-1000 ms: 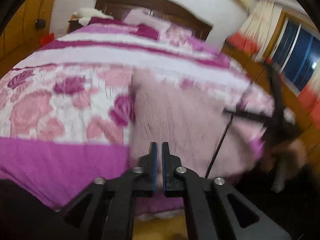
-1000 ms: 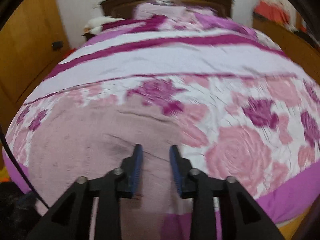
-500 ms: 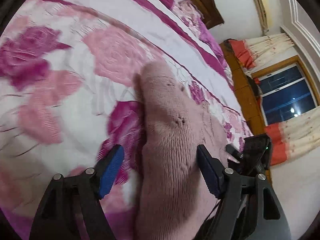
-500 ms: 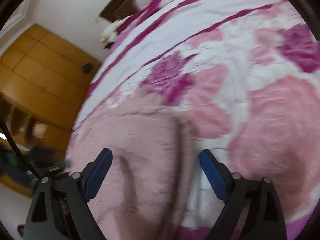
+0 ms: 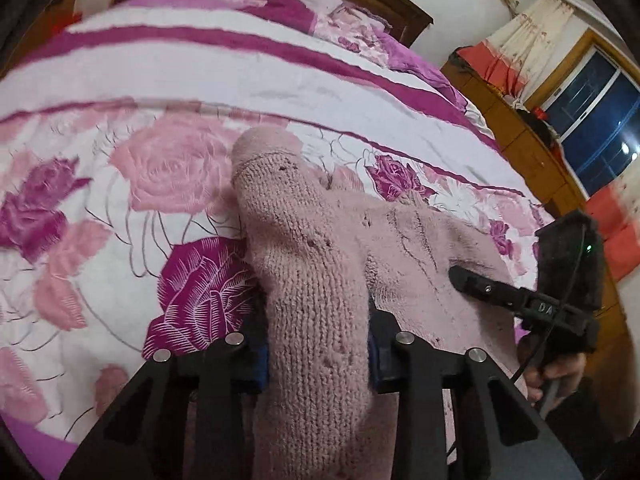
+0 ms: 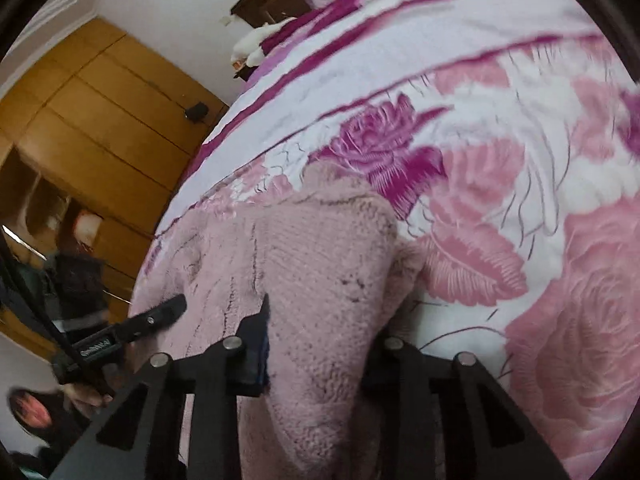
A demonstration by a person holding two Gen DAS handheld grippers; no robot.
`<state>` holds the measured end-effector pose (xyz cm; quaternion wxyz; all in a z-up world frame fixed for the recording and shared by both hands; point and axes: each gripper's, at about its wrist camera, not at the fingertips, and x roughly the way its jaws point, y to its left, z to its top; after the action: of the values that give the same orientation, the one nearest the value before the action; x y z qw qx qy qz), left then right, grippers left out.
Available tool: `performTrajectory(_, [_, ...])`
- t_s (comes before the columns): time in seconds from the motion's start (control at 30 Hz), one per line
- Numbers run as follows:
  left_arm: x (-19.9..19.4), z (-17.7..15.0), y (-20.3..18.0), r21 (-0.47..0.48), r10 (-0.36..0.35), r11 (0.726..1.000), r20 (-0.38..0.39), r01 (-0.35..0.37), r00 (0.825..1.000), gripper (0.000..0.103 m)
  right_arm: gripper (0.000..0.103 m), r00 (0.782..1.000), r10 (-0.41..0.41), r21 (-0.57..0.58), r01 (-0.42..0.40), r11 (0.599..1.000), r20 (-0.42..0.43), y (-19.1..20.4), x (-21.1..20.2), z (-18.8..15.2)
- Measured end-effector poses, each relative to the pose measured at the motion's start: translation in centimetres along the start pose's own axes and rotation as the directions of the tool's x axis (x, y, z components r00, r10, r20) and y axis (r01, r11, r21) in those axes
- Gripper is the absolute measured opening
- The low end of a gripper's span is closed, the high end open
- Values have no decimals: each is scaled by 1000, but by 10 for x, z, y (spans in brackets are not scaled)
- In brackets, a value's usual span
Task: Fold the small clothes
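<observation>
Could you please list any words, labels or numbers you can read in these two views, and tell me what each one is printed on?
"DA": pale letters on the side of the right gripper, seen from the left wrist; the rest of the label is hidden behind a cable.
A pale printed label on the side of the left gripper, seen from the right wrist: too small and blurred to read.
Nothing is printed on the pink knitted garment or the floral bedspread.

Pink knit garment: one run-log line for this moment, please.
stage: gripping | left gripper: closing on pink knit garment | right gripper: closing on same garment | surface: floral bedspread
</observation>
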<state>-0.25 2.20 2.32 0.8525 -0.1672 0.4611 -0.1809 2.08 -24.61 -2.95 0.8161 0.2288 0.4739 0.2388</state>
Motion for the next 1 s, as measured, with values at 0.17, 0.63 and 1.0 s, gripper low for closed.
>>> performTrajectory(0.17, [-9,5,-11,65,49,997,23,-50,999,10,31,999,-24,-31,26,999,42,11,-24,6])
performTrajectory(0.63, [1,72,-6,97,70,993,47,-74,996,11,31,996,-63,-115,69,991,60,26,-18,69])
performTrajectory(1.0, [33,116,4,132,120,983,64,-128,991,11,28,994,-84,-138,93,986,66,18,8,122])
